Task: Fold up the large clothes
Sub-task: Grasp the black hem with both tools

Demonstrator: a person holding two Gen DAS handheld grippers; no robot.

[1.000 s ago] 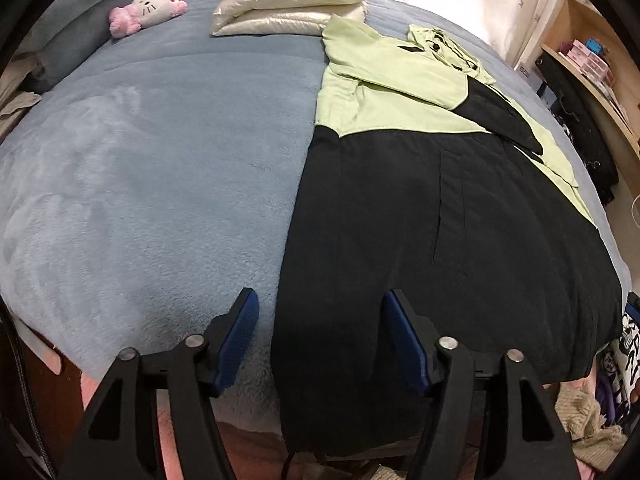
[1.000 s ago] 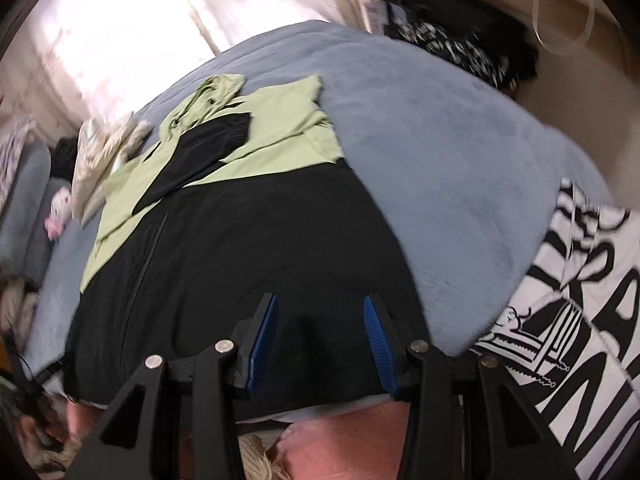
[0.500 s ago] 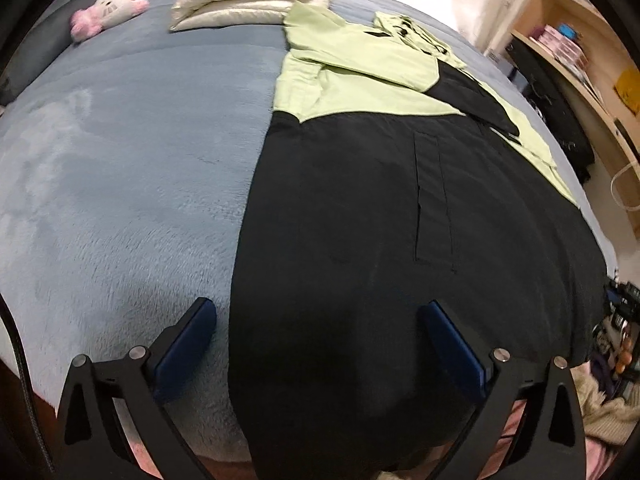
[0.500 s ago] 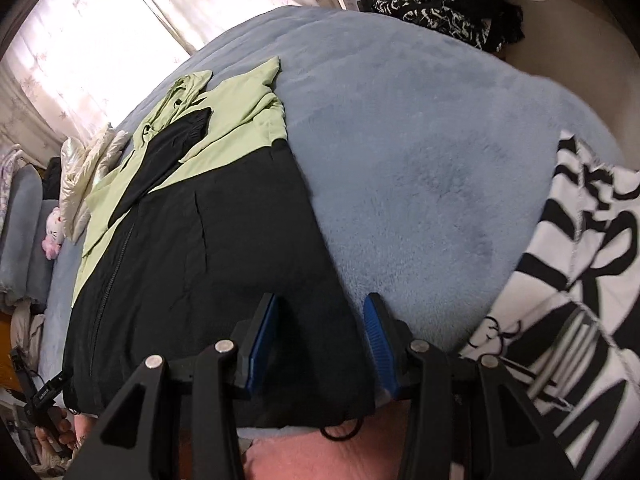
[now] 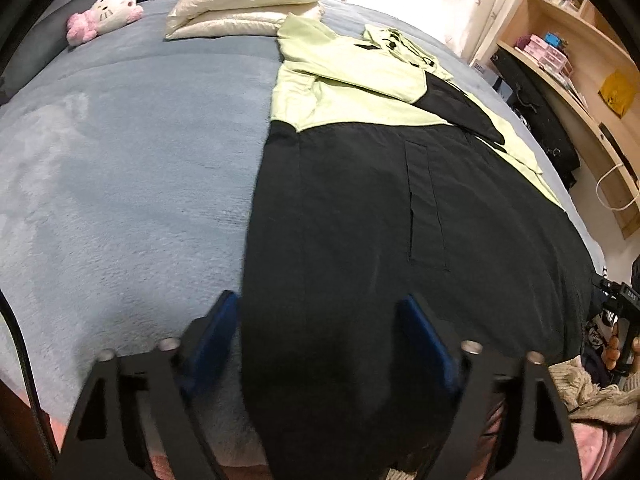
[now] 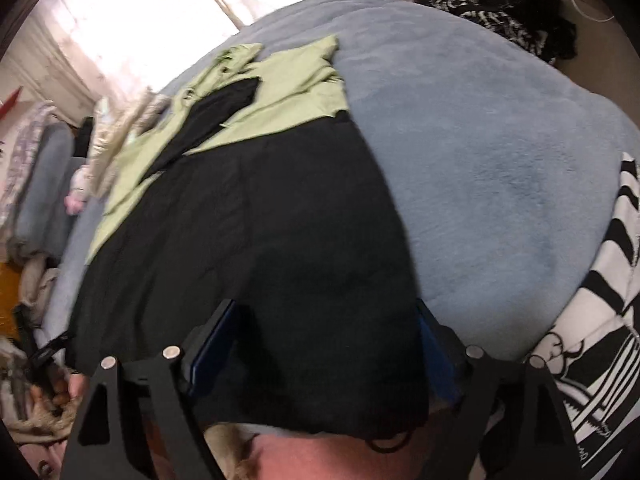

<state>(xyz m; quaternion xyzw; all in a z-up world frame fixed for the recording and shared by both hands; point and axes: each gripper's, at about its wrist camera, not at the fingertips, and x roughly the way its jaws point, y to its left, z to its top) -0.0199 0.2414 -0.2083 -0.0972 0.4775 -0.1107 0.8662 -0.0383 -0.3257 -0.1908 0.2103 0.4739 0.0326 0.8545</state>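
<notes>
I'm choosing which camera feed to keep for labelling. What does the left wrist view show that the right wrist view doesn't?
Left wrist only: the wooden wall shelves and a clear look at the white-and-pink plush cat.
Right wrist only: the black-and-white striped printed fabric at the bed's edge.
Both: the black and light-green jacket spread flat on the fluffy blue-grey blanket, with open jaws standing over its near hem.

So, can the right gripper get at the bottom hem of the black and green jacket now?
Probably yes: the right gripper, open, hangs over the black and green jacket near its hem, nothing between.
</notes>
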